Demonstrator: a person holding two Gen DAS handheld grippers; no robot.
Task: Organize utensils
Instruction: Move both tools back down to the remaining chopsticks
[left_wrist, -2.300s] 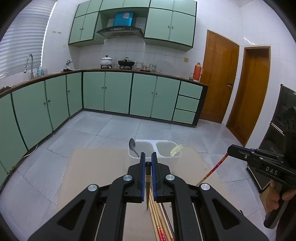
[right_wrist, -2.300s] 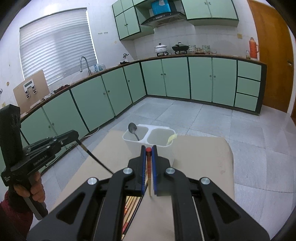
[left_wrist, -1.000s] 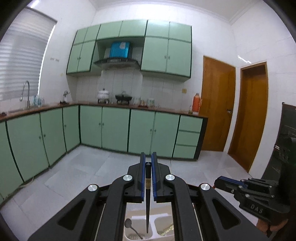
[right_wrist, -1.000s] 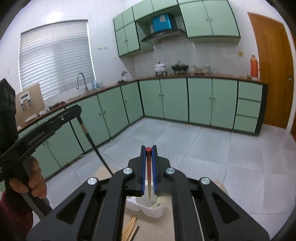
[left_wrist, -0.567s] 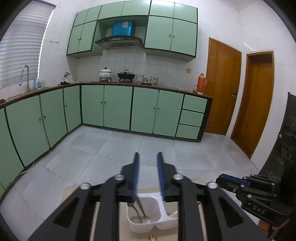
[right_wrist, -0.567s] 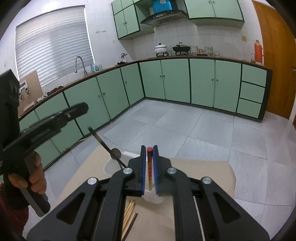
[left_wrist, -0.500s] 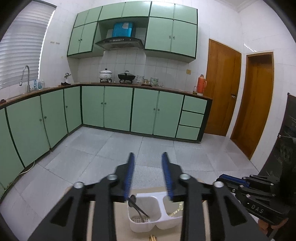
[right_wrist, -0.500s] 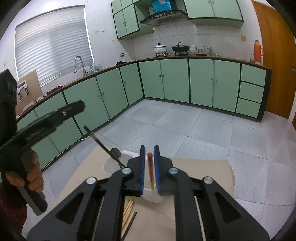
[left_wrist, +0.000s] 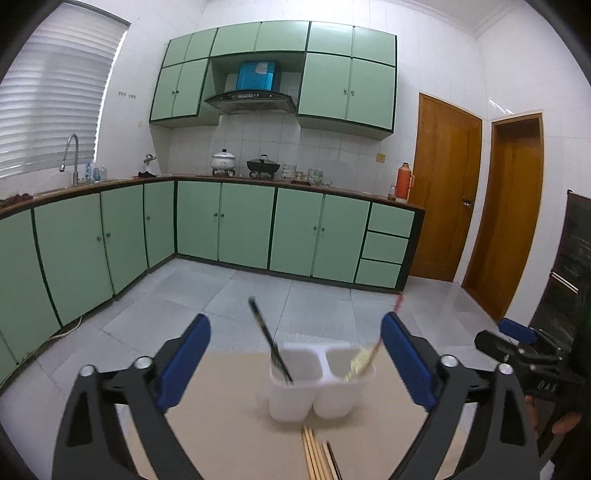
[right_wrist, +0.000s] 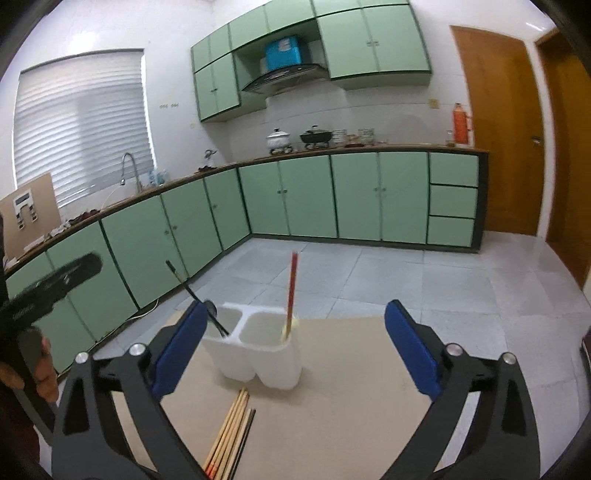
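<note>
On beige mat (right_wrist: 351, 387): white two-compartment holder (right_wrist: 255, 354), black chopstick (left_wrist: 269, 339) leaning in left cell, red chopstick (right_wrist: 291, 291) in right; loose chopsticks (right_wrist: 231, 432) just before it. Left gripper (left_wrist: 295, 354) and right gripper (right_wrist: 295, 347) spread wide, empty.

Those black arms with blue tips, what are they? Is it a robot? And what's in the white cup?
No robot: a person holds two grabber tools, each carrying a camera looking along its fingers. One picture comes from the left gripper, the other from the right gripper. Both are open and hold nothing. On the brown table stands a white holder with two pockets. A dark chopstick leans in one pocket beside a spoon; a red-topped chopstick stands in the other. More loose chopsticks lie in front.
</note>
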